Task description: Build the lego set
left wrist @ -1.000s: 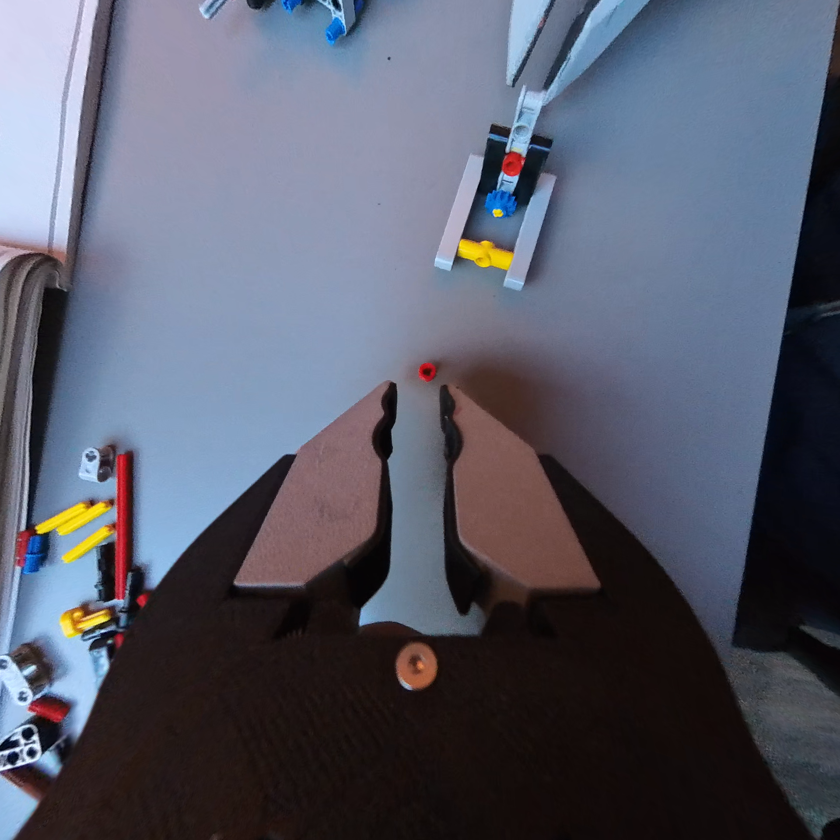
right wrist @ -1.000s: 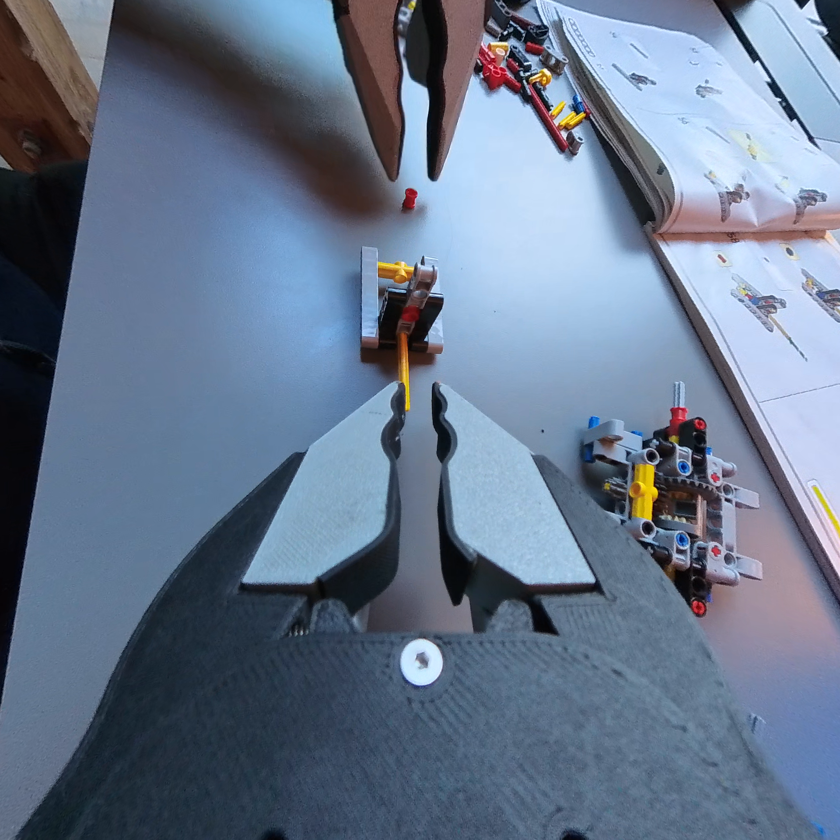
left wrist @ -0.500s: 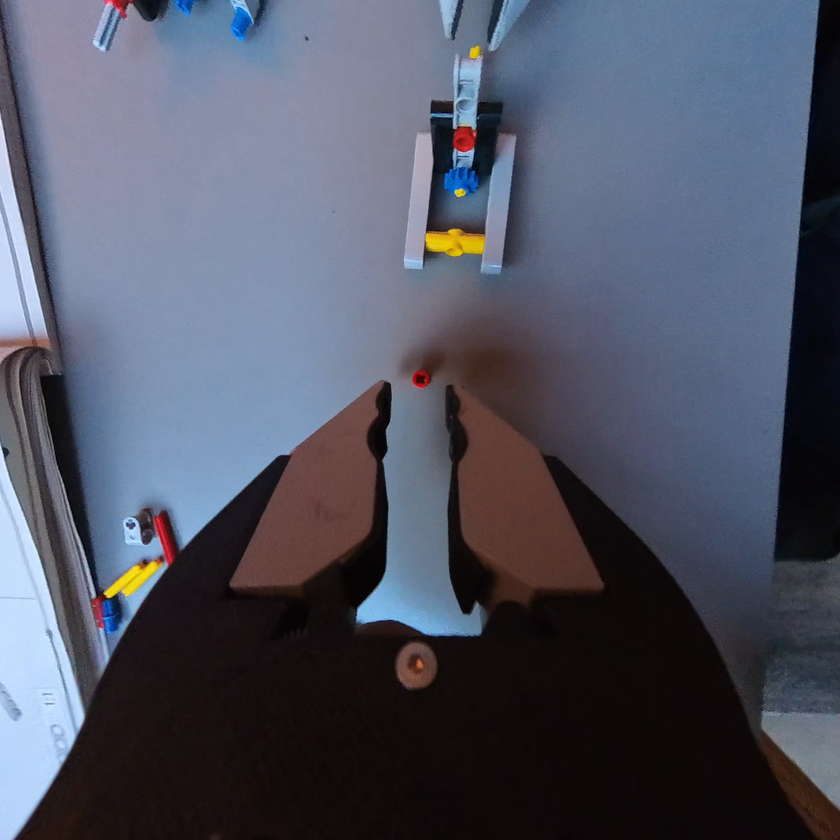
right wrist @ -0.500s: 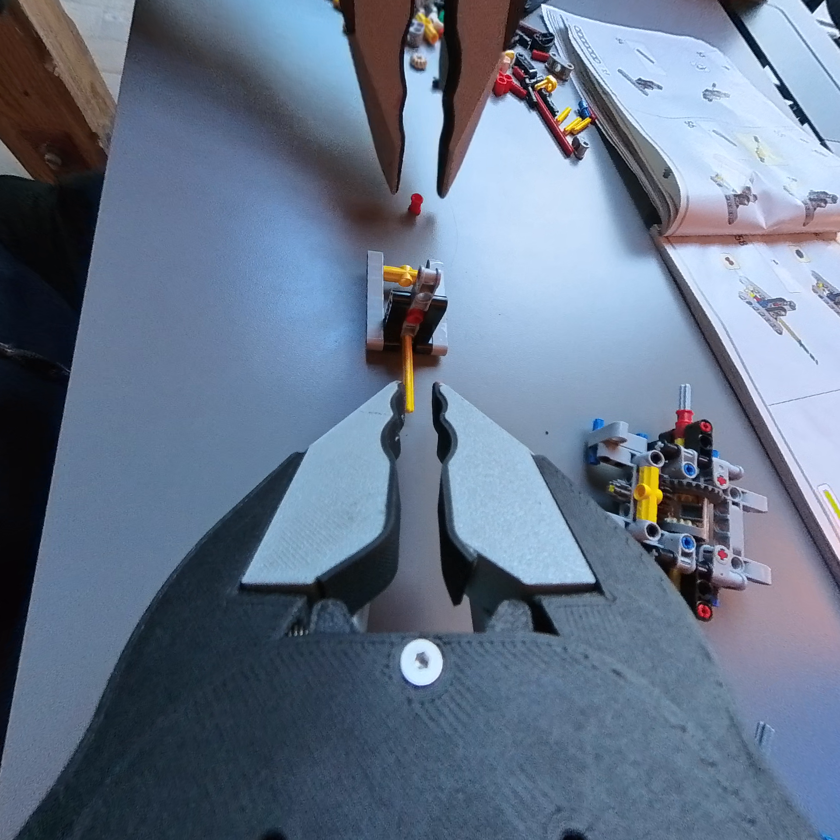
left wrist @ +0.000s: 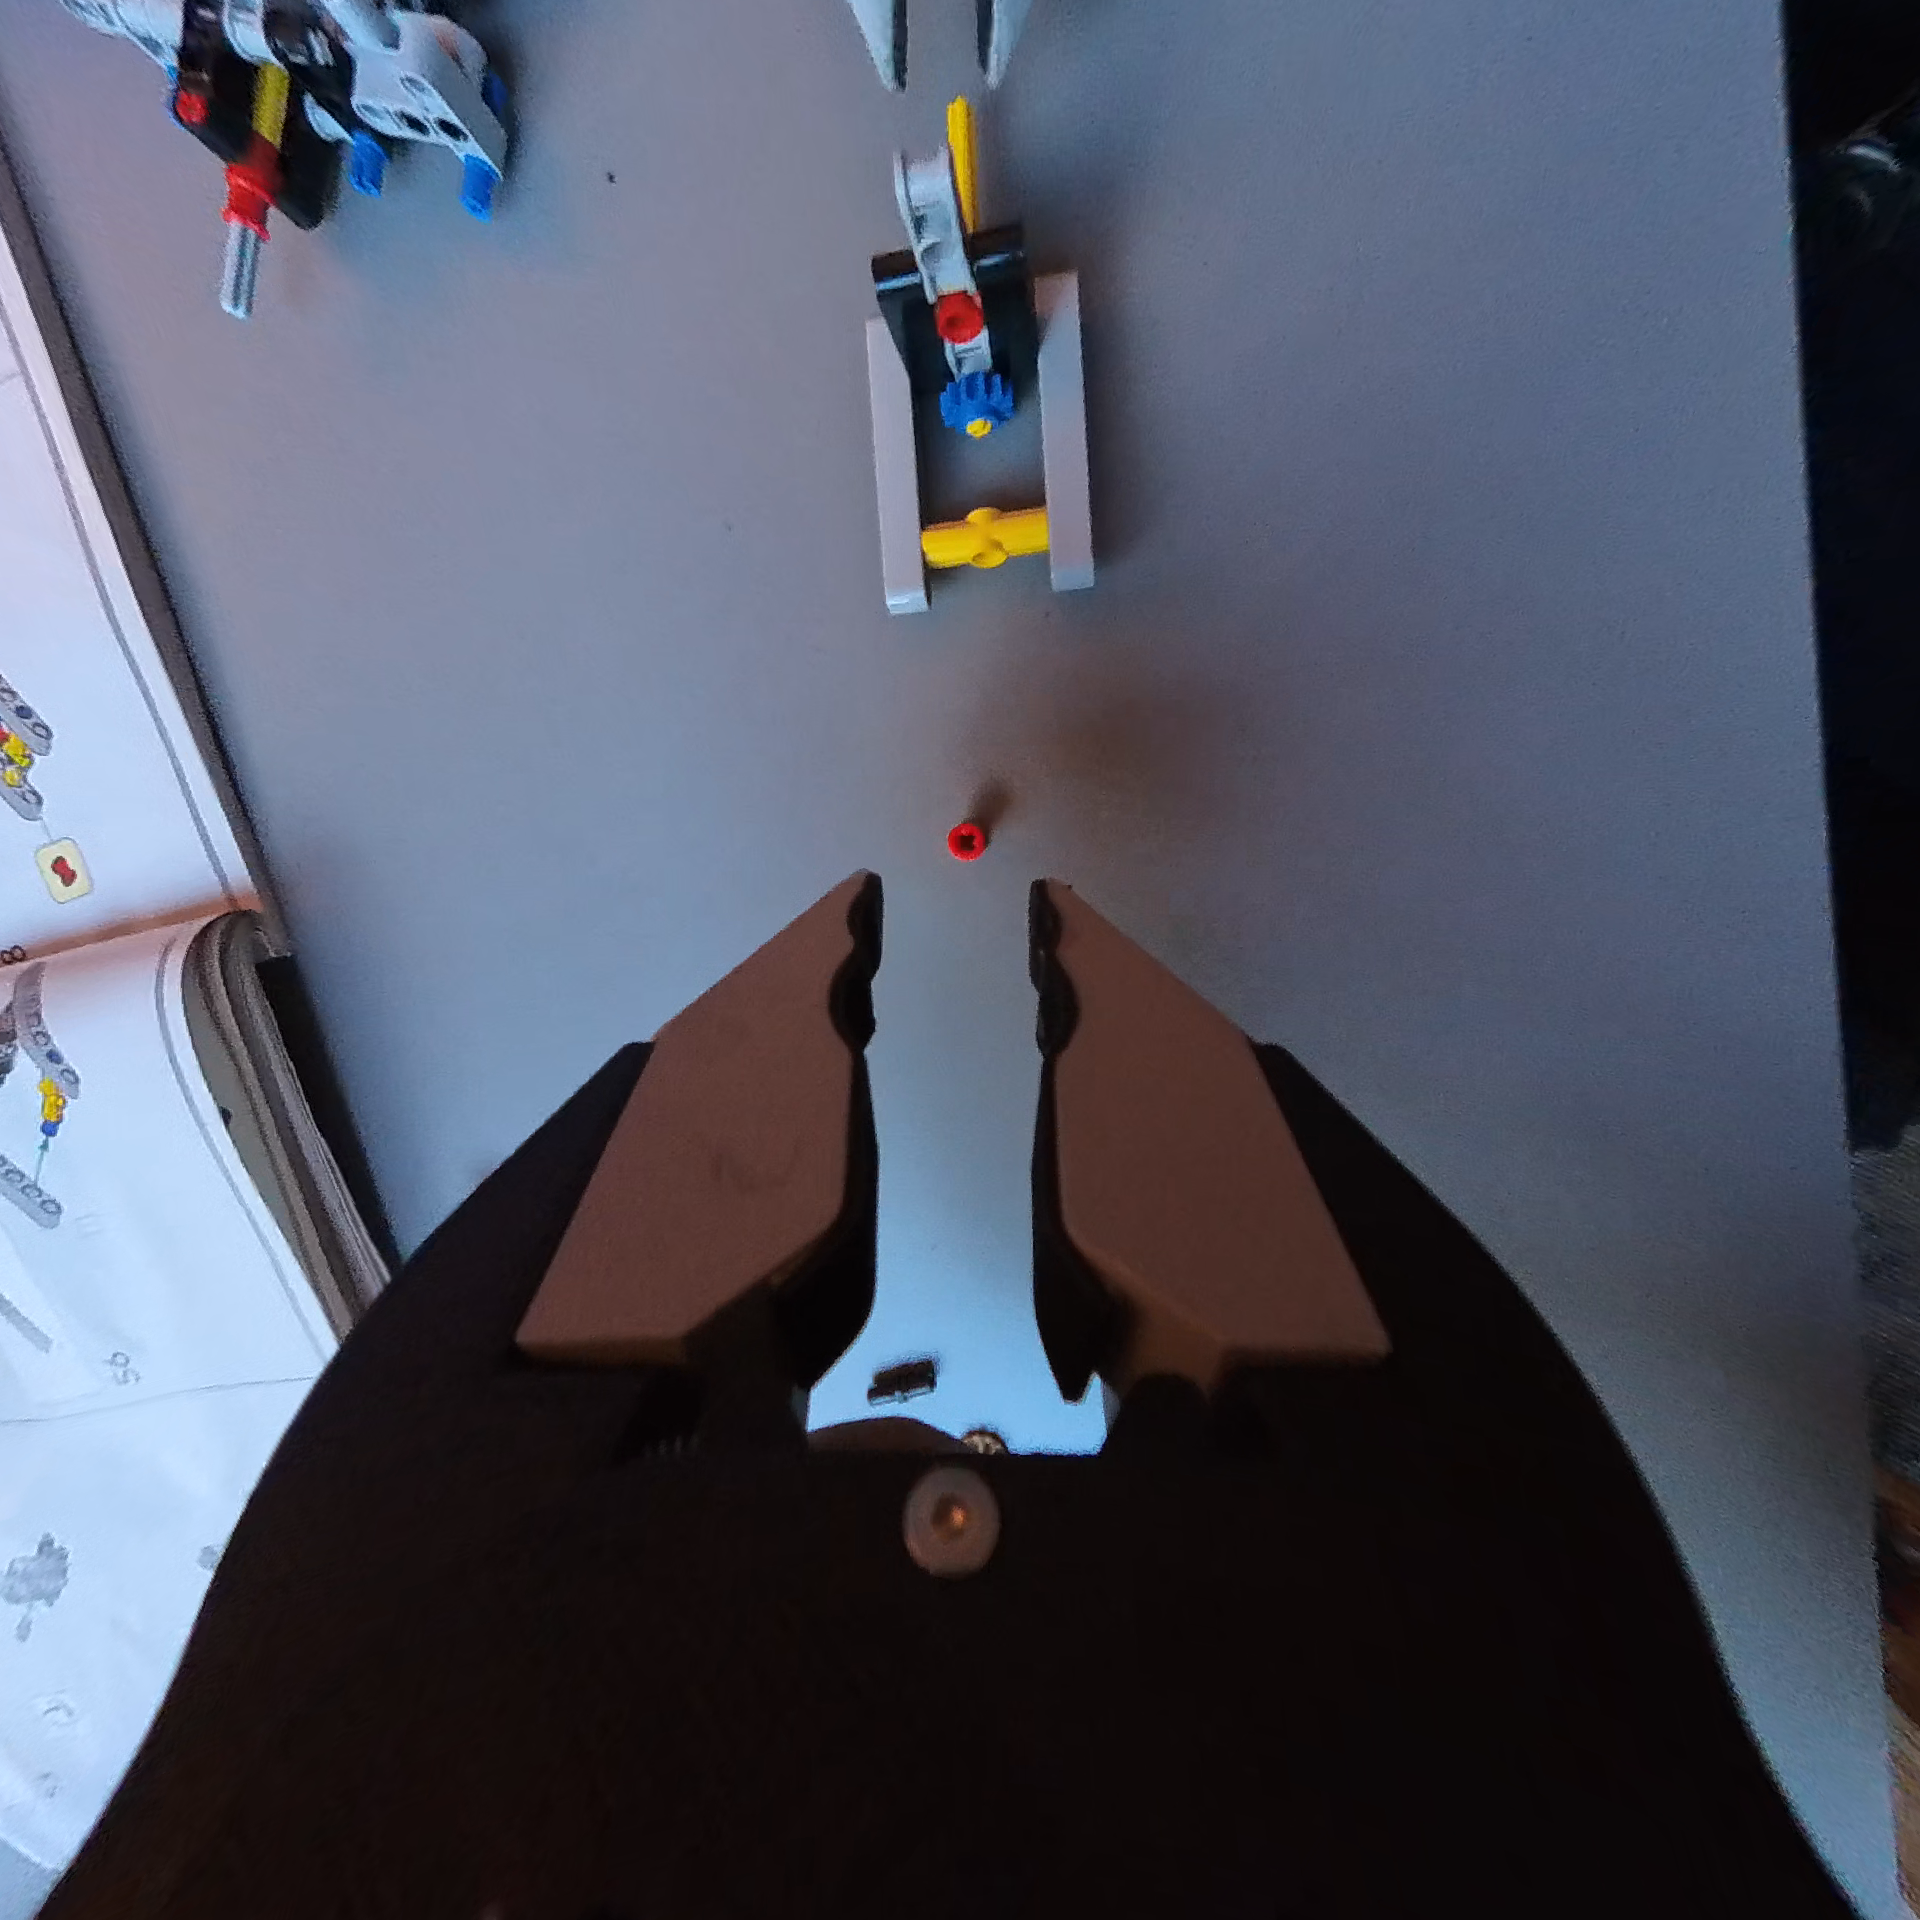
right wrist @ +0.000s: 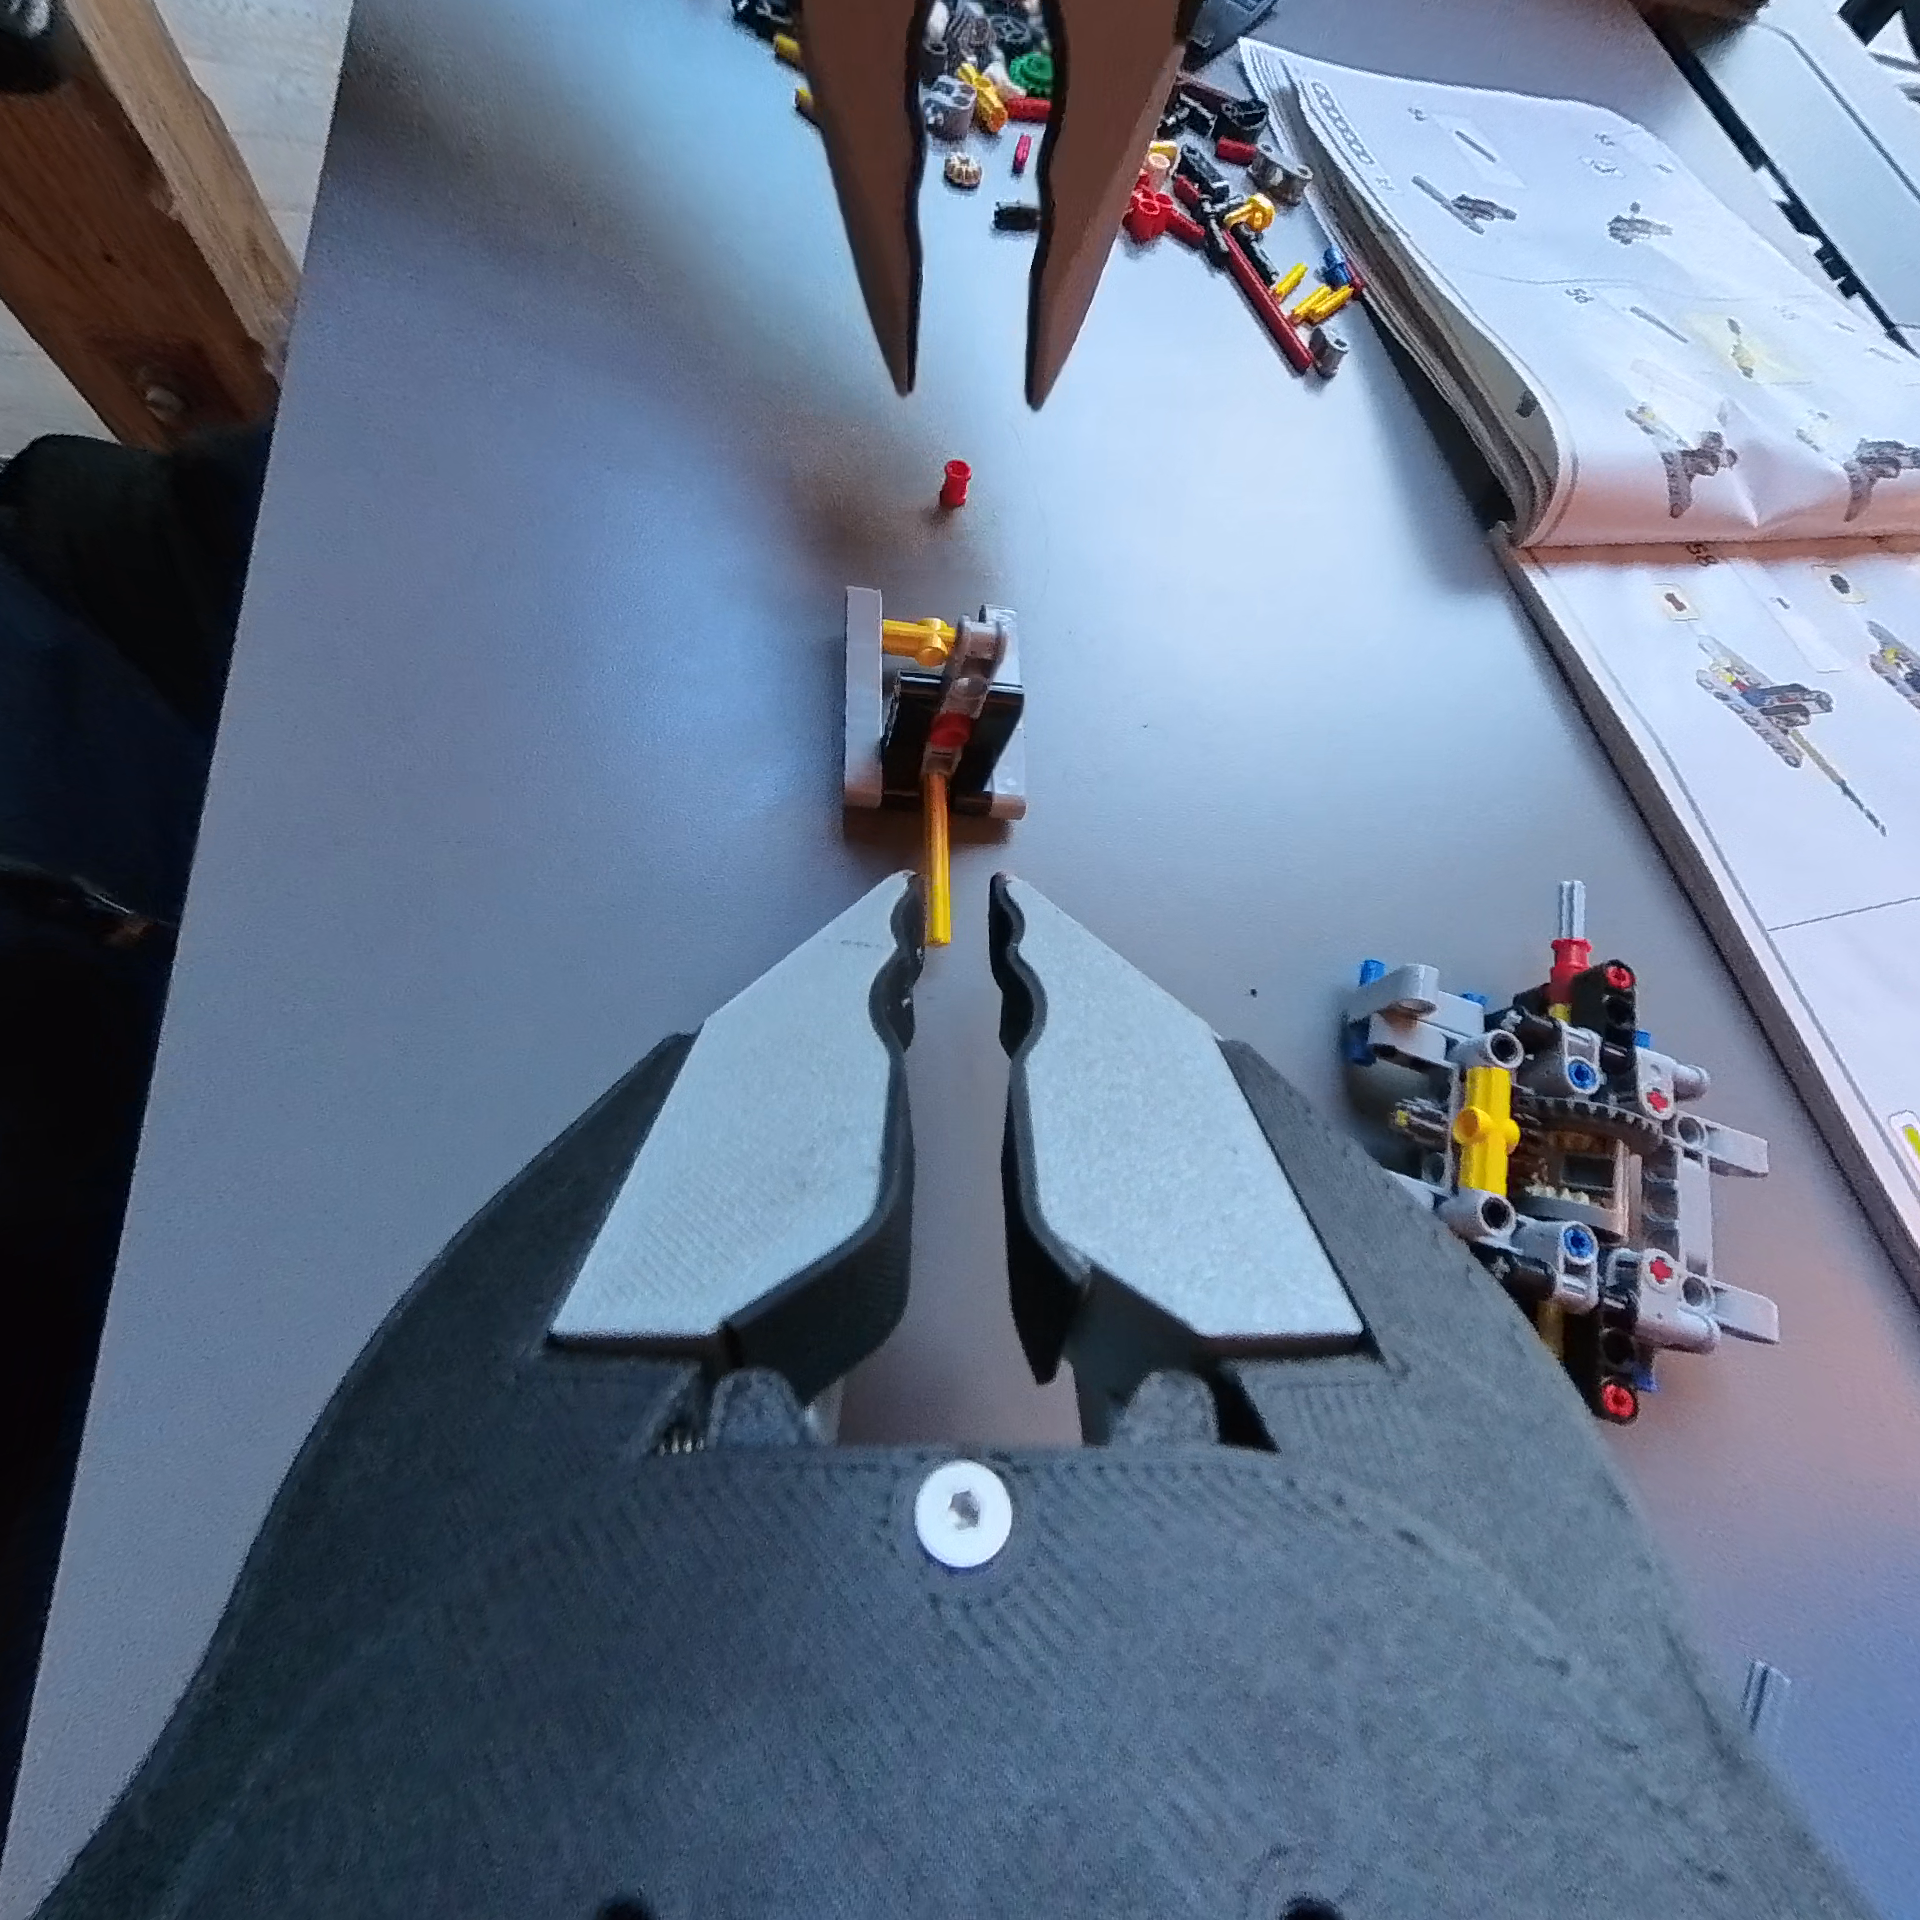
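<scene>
Lying just beyond the released left tool (left wrist: 956,883), centre frame, standing upright on the counter (left wrist: 1403,727): red bush (left wrist: 967,840); right tool (right wrist: 954,883) farther, unclenched beside yellow axle (right wrist: 938,862).

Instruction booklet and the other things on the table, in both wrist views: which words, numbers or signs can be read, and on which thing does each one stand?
Instruction booklet: small printed numbers and marks stand beside the drawings. Most are too small or blurred to read, and I do not copy out writing.
Toy-brick assembly: no writing visible.
Loose parts: no writing visible.
Table: no writing visible.
</scene>
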`<state>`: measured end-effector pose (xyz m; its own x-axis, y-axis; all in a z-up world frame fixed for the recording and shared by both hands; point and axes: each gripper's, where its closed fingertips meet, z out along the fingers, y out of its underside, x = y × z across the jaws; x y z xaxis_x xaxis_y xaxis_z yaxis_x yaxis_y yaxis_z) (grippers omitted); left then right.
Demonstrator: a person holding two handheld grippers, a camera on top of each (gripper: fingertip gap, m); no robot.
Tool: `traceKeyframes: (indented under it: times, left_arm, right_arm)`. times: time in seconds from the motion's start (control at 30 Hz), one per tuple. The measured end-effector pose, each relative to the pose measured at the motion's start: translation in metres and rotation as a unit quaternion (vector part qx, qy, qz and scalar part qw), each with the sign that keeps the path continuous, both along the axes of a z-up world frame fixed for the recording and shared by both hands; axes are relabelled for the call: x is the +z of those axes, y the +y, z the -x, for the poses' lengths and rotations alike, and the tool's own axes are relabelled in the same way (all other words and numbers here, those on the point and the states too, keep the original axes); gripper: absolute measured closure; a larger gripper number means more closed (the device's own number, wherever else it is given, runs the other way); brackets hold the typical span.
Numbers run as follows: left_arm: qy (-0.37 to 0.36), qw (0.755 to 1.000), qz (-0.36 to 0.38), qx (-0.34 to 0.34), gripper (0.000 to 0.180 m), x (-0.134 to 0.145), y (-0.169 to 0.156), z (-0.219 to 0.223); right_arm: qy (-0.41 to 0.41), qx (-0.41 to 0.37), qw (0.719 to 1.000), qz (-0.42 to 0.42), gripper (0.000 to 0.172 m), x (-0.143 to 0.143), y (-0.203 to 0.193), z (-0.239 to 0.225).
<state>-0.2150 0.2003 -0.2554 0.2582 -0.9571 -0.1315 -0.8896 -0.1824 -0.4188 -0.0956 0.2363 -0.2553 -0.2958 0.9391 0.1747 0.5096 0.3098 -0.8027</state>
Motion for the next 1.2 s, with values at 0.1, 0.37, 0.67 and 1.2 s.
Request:
traceKeyframes:
  times: [0.1,0.37,0.67,1.2]
  left_arm:
    - [0.008,1.000,0.002,-0.004,0.155,-0.002,-0.001,0.000]
    - [0.019,1.000,0.002,-0.014,0.155,-0.003,0.001,-0.001]
    - [0.008,1.000,0.000,-0.019,0.157,-0.002,0.002,-0.006]
    - [0.022,1.000,0.010,-0.012,0.159,-0.018,0.001,-0.004]
  right_arm:
    - [0.000,0.002,1.000,0.000,0.163,0.000,0.000,0.000]
    - [0.004,0.000,1.000,0.010,0.163,0.002,0.000,-0.001]
    - [0.002,-0.001,1.000,0.021,0.162,0.002,0.001,-0.001]
    - [0.001,-0.004,1.000,0.025,0.162,0.002,0.002,-0.001]
